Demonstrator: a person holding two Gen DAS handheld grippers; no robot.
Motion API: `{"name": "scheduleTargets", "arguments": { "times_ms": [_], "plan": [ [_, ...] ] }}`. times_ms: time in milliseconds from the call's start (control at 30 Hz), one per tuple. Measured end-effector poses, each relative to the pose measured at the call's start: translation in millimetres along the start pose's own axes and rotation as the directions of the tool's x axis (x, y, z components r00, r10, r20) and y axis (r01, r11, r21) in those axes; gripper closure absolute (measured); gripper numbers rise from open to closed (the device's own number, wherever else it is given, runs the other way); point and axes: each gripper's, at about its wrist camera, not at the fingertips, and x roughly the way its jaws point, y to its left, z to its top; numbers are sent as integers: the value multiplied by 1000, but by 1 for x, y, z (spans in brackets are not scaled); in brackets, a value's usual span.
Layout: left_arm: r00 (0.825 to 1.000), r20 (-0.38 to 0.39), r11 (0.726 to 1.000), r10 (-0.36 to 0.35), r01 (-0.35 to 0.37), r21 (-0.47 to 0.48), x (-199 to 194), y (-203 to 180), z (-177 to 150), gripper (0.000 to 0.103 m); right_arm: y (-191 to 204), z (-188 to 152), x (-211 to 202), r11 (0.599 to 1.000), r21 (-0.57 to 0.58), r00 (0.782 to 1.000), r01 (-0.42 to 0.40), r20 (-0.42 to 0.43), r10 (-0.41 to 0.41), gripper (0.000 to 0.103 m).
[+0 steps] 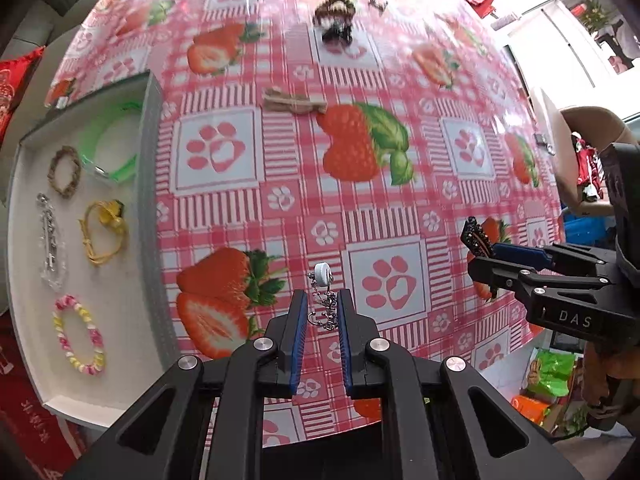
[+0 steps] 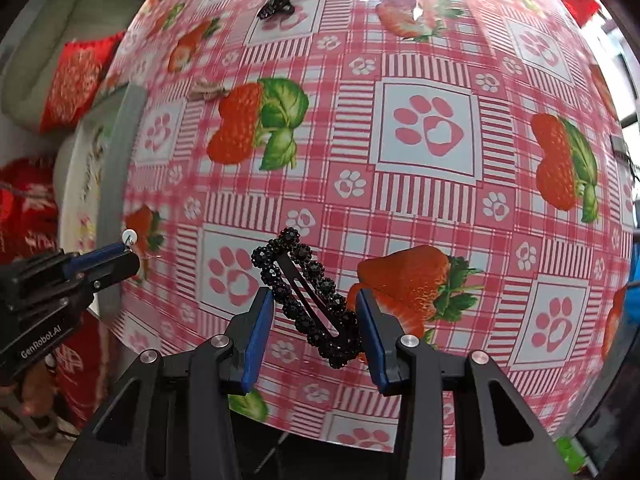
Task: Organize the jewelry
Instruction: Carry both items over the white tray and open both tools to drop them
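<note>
Between our left gripper (image 1: 323,312) pads at bottom centre hangs a thin chain earring (image 1: 323,296) with a white disc; the jaws look closed on it, a light, limp, snag-prone piece best pinched at the chain. At the left edge, the white tray (image 1: 154,168) holds five bracelets, among them a green bracelet (image 1: 110,148).

Lower centre in the right view, our right gripper (image 2: 316,316) stands apart around a black beaded hair clip (image 2: 308,300); whether it is gripped we cannot tell. It seems stiff, light, bumpy, and safest held across its width.
</note>
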Motion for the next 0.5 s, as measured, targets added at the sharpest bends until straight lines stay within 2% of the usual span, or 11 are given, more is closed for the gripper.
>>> {"name": "scheduleTargets", "arguments": {
  "times_ms": [267,500],
  "plan": [
    [998,65,1000,-7,9,-30,-19,20,-9,81,14,-21,-7,999,26,999,-33,20,32,57],
    [992,124,994,19,-6,-105,-42,56,-18,81,53,-9,-13,998,-25,998,-58,32,59,57]
  ]
}}
